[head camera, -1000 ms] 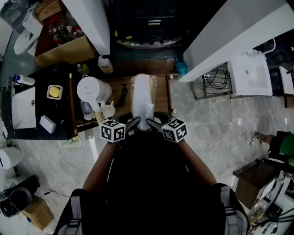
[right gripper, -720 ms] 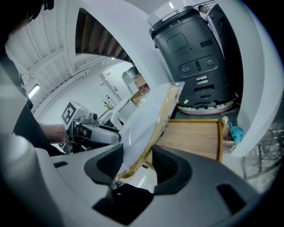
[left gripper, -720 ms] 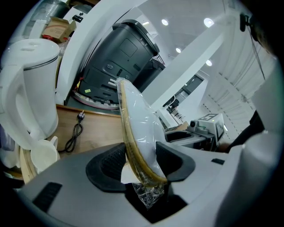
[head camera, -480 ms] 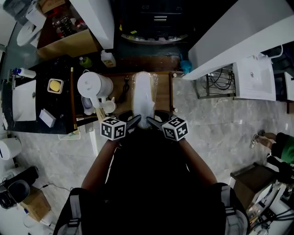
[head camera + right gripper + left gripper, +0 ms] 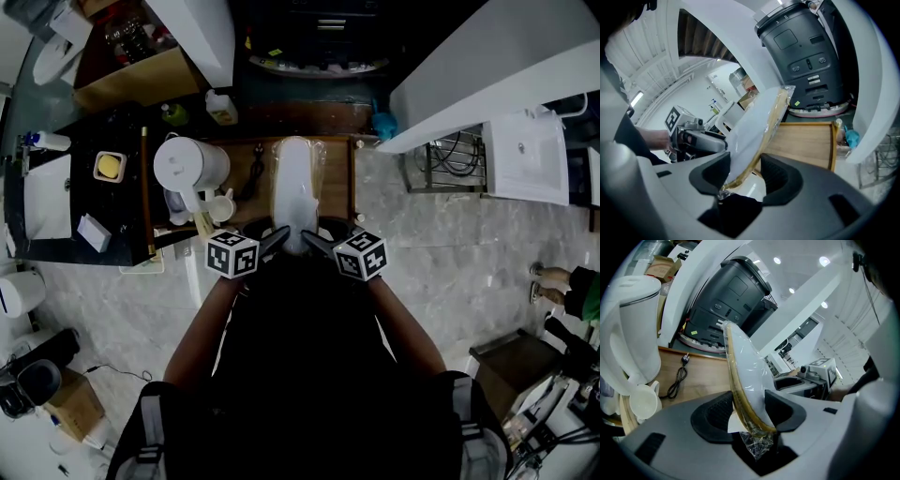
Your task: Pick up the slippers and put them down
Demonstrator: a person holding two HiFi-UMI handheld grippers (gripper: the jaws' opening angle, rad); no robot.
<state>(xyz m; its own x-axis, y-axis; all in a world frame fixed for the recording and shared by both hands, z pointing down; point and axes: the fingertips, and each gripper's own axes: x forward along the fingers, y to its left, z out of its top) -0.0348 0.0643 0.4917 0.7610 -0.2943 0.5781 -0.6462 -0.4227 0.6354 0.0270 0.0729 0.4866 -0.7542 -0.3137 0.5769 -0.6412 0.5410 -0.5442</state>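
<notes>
- The wooden table [image 5: 333,178] ahead of both hand-held grippers has a raised rim, with bare wood open on either side of the slippers.
- A big black machine [image 5: 726,296] stands past the table's far edge.
- The white kettle [image 5: 187,167] left of the left hand-held gripper [image 5: 747,411] has its lid down.
- The slippers [image 5: 294,187], white and sealed in a clear plastic bag, stick out forward over the table.
- Can't see inside the small white cup [image 5: 643,403] under the kettle.
- The left hand-held gripper pinches the slippers' near end, and the right hand-held gripper [image 5: 745,171] clamps it from the other side, jaws fairly wide.
</notes>
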